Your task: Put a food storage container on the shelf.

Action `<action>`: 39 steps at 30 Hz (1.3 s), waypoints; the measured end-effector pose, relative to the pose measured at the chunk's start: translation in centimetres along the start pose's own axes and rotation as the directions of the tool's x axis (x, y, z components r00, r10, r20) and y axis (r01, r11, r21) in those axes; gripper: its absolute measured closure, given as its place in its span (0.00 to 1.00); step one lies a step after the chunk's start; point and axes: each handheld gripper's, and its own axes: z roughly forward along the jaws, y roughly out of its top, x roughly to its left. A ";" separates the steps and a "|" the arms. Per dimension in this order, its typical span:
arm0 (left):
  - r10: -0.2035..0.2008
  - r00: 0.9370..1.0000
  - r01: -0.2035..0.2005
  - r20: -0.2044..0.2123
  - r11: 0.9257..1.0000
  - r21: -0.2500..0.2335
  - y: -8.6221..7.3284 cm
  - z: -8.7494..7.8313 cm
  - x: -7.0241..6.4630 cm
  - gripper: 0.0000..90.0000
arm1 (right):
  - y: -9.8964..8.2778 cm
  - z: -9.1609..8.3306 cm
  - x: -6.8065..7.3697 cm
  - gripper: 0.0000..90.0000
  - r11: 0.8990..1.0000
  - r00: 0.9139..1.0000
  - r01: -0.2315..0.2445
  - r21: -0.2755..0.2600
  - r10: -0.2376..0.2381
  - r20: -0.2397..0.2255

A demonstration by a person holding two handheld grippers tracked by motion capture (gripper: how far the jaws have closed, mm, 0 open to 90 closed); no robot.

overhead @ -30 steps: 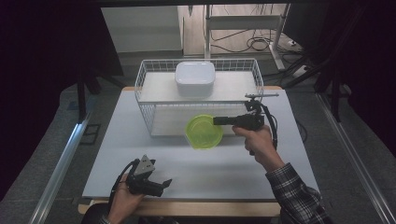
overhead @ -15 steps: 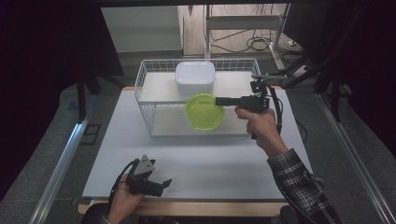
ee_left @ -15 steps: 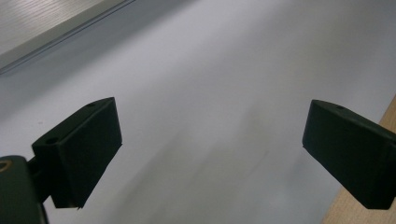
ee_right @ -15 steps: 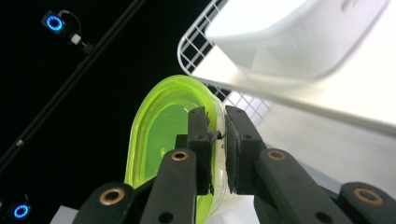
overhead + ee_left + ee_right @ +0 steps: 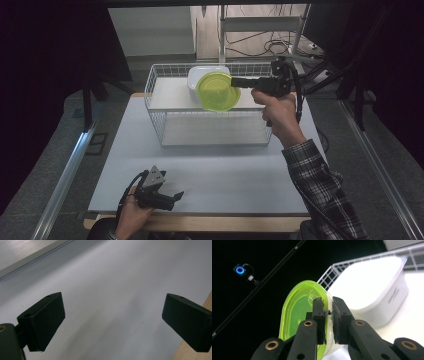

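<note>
The green bowl [image 5: 217, 91] is gripped by its rim in the closed right gripper [image 5: 239, 81] and held tilted above the wire basket [image 5: 165, 120], near the white container [image 5: 200, 75]. The left gripper [image 5: 172, 196] rests wide open, with nothing between its jaws, on the table [image 5: 225, 175].

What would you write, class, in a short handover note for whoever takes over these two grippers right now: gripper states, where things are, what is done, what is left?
Right gripper: shut on the rim of the green bowl, held tilted in the air above the wire basket.
Left gripper: open, holding nothing, low over the table near its front edge.
White container: inside the basket, at the back.
Done: bowl gripped and off the table.
Left: probably lower the bowl into the basket and release.
</note>
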 end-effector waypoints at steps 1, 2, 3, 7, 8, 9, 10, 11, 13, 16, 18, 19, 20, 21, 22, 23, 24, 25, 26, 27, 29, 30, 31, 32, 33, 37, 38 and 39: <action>0.000 1.000 0.000 0.000 1.000 0.000 0.0 0.0 0.0 0.05 | 0.3 0.1 0.1 0.91 1.000 1.000 0.000 -0.006 0.000 0.004; 0.000 1.000 0.000 0.001 1.000 0.000 0.0 0.0 0.0 0.05 | 0.8 0.1 0.2 0.91 1.000 1.000 0.004 -0.016 -0.004 0.010; 0.000 1.000 0.000 0.001 1.000 0.000 0.0 0.0 0.0 0.05 | 1.0 0.2 0.3 0.91 1.000 1.000 0.004 -0.020 -0.004 0.016; -0.003 1.000 0.003 0.004 1.000 -0.001 0.0 0.0 0.0 0.05 | 2.1 0.5 0.6 0.91 0.999 0.999 0.006 -0.047 -0.004 0.032; -0.006 1.000 0.006 0.005 1.000 0.000 0.0 0.0 0.0 0.05 | 2.4 0.7 0.7 0.91 0.998 0.999 0.006 -0.055 -0.004 0.037; -0.005 1.000 0.005 0.005 1.000 0.000 0.0 0.0 0.0 0.05 | 2.6 0.8 0.7 0.91 0.998 0.999 0.004 -0.060 -0.002 0.043; -0.005 1.000 0.005 0.006 1.000 0.000 0.0 0.0 0.0 0.05 | 2.8 1.0 0.8 0.91 0.998 0.999 0.008 -0.067 -0.005 0.052; -0.002 1.000 0.002 0.006 1.000 0.003 0.0 0.0 0.0 0.05 | 3.0 1.1 0.8 0.91 0.997 0.998 0.007 -0.070 -0.003 0.055; -0.005 1.000 0.005 0.006 1.000 0.000 0.0 0.0 0.0 0.05 | 3.3 1.4 0.7 0.91 0.997 0.998 -0.002 -0.082 0.007 0.061; -0.006 1.000 0.006 0.005 1.000 0.001 0.0 0.0 0.0 0.05 | 3.7 2.0 0.7 0.91 0.995 0.997 -0.001 -0.097 0.008 0.072; -0.006 1.000 0.006 0.006 1.000 0.001 0.0 0.0 0.0 0.05 | 4.0 2.4 0.7 0.91 0.995 0.996 0.002 -0.101 0.007 0.088; -0.006 1.000 0.006 0.007 1.000 0.001 0.0 0.0 0.0 0.05 | 4.1 2.6 0.7 0.91 0.995 0.995 0.003 -0.104 0.007 0.097; -0.004 1.000 0.004 0.006 1.000 0.001 0.0 0.0 0.0 0.05 | 4.1 2.7 0.6 0.91 0.994 0.995 0.007 -0.109 0.005 0.103; -0.004 1.000 0.004 0.007 1.000 0.001 0.0 0.0 0.1 0.05 | 4.2 2.9 0.6 0.91 0.993 0.994 0.003 -0.114 0.009 0.108; -0.004 1.000 0.004 0.007 1.000 0.001 0.0 0.0 0.1 0.05 | 4.3 3.1 0.6 0.91 0.993 0.994 0.000 -0.118 0.013 0.112; -0.004 1.000 0.004 0.007 1.000 0.002 0.0 0.0 0.1 0.05 | 4.4 3.3 0.5 0.91 0.993 0.993 0.002 -0.122 0.013 0.120; -0.004 1.000 0.004 0.008 1.000 0.002 0.0 0.0 0.1 0.05 | 4.4 3.5 0.5 0.91 0.992 0.992 0.002 -0.125 0.014 0.125; -0.004 1.000 0.004 0.008 1.000 0.002 -0.1 0.0 0.1 0.05 | 4.5 3.6 0.4 0.91 0.992 0.991 0.001 -0.128 0.016 0.133; -0.004 1.000 0.004 0.009 1.000 0.002 -0.1 0.0 0.1 0.05 | 4.6 3.8 0.4 0.91 0.991 0.989 0.002 -0.131 0.017 0.148; -0.004 1.000 0.004 0.009 1.000 0.003 -0.1 0.0 0.1 0.05 | 4.6 4.0 0.3 0.91 0.991 0.988 0.005 -0.132 0.015 0.156; -0.003 1.000 0.003 0.010 1.000 0.004 -0.1 0.0 0.1 0.05 | 4.6 4.2 0.2 0.91 0.991 0.986 -0.003 -0.132 0.025 0.165; -0.003 1.000 0.003 0.011 1.000 0.004 -0.1 0.0 0.1 0.05 | 4.6 4.4 0.2 0.91 0.991 0.985 -0.004 -0.131 0.027 0.173; -0.004 1.000 0.004 0.012 1.000 0.005 -0.1 0.1 0.1 0.05 | 4.6 4.5 0.2 0.91 0.991 0.983 -0.002 -0.131 0.026 0.181; -0.001 1.000 0.001 0.012 1.000 0.007 -0.1 0.1 0.1 0.05 | 4.6 4.6 0.2 0.90 0.991 0.981 0.000 -0.132 0.025 0.192; 0.000 1.000 0.000 0.012 1.000 0.007 -0.1 0.0 0.1 0.05 | 4.6 4.7 0.2 0.90 0.992 0.979 0.004 -0.128 0.023 0.201; -0.003 1.000 0.003 0.012 1.000 0.006 -0.1 0.1 0.1 0.05 | 4.6 4.8 0.3 0.89 0.992 0.975 -0.010 -0.128 0.038 0.220; 0.000 1.000 0.000 0.013 1.000 0.008 -0.1 0.1 0.1 0.05 | 4.7 4.8 0.4 0.89 0.992 0.973 -0.009 -0.126 0.038 0.228; 0.000 1.000 0.000 0.013 1.000 0.009 -0.1 0.1 0.1 0.05 | 4.7 4.9 0.5 0.89 0.992 0.970 -0.005 -0.122 0.035 0.241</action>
